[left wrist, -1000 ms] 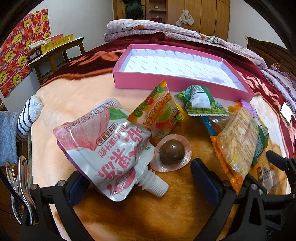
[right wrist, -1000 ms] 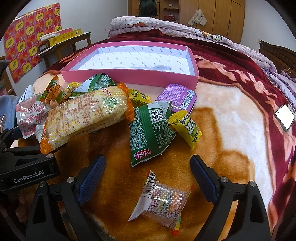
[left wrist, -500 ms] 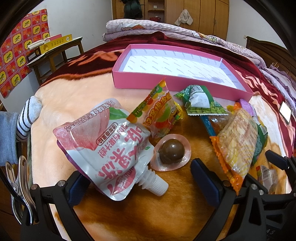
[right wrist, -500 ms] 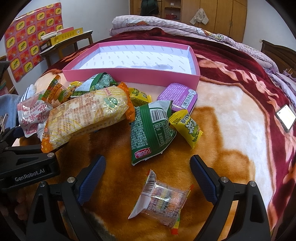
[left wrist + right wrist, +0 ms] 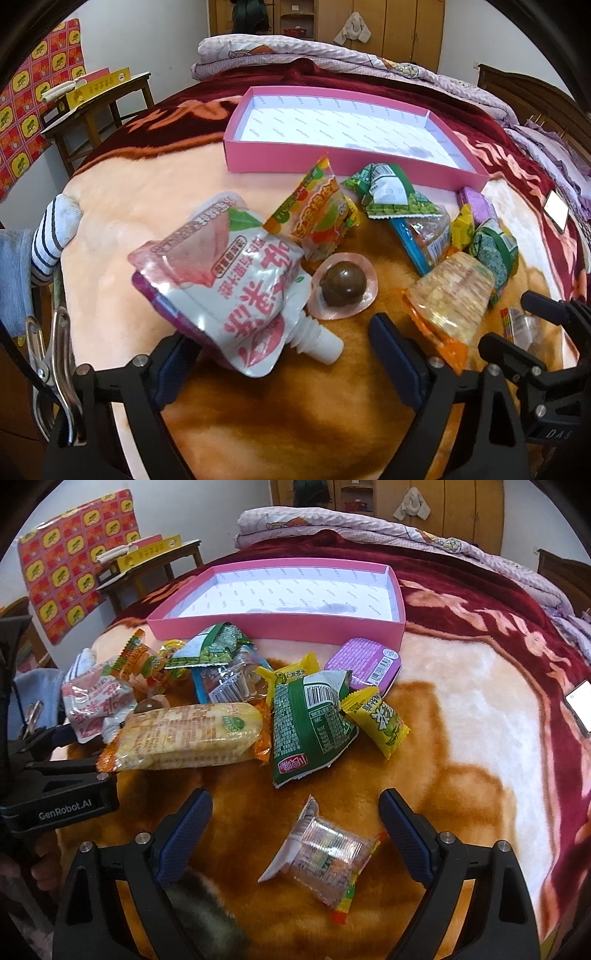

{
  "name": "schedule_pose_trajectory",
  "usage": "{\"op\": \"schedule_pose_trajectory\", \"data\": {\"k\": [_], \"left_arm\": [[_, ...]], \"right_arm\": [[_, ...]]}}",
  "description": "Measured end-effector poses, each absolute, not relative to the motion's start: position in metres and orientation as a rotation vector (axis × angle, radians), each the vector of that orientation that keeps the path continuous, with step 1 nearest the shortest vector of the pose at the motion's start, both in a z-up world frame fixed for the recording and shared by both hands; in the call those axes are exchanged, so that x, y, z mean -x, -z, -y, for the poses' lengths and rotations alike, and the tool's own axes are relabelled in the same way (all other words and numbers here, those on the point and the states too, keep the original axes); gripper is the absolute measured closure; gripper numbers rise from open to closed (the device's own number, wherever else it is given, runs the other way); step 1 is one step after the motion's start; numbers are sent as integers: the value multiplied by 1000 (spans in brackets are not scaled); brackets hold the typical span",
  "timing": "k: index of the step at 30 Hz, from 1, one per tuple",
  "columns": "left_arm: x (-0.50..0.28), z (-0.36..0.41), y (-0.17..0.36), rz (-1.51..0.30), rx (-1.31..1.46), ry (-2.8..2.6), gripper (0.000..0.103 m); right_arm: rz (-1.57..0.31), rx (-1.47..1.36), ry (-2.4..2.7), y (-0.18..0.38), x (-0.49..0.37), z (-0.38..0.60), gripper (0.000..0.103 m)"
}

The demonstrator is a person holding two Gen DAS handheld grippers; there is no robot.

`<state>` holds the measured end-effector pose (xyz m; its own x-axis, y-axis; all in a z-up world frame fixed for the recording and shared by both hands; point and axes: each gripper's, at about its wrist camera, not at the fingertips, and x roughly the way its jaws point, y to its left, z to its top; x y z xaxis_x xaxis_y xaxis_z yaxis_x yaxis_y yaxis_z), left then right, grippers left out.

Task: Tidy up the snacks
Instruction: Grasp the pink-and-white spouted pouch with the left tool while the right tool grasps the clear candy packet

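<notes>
An empty pink box (image 5: pixel 295 162) (image 5: pixel 280 629) lies on the blanket behind a pile of snacks. My left gripper (image 5: pixel 284 354) is open, its jaws on either side of a pink-and-white spouted drink pouch (image 5: pixel 229 284); a brown ball in a pink wrapper (image 5: pixel 345 290) lies just beyond. My right gripper (image 5: pixel 295 834) is open around a small clear candy packet (image 5: pixel 325 864). Further on lie an orange cracker pack (image 5: pixel 188 738), a green bag (image 5: pixel 310 727), a yellow candy (image 5: pixel 380 720) and a purple tin (image 5: pixel 364 664).
A phone (image 5: pixel 580 705) lies on the blanket at the right. A wooden table (image 5: pixel 99 107) with yellow boxes stands at the left. Folded quilts (image 5: pixel 332 55) lie behind the box. A striped sock (image 5: pixel 51 236) and metal clip (image 5: pixel 48 354) show at the left.
Both views have shifted a little: the left gripper has moved slightly closer over the pouch, and the right gripper has moved closer to the clear packet. No snack has moved.
</notes>
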<state>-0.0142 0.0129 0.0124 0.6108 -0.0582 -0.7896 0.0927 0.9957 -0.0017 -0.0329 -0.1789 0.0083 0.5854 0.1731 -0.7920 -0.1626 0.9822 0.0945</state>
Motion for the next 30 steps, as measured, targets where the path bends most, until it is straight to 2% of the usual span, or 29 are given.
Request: {"op": "schedule_pose_trajectory", "data": {"k": [19,30], "left_arm": [[35,-39,-34,-885,0,114,18],[16,-50,-29,-900,33,55,19]], "right_arm": [[-920,-12,-288,-22,57,190,10],[-943,-13,-297,-8,57,190,20]]}}
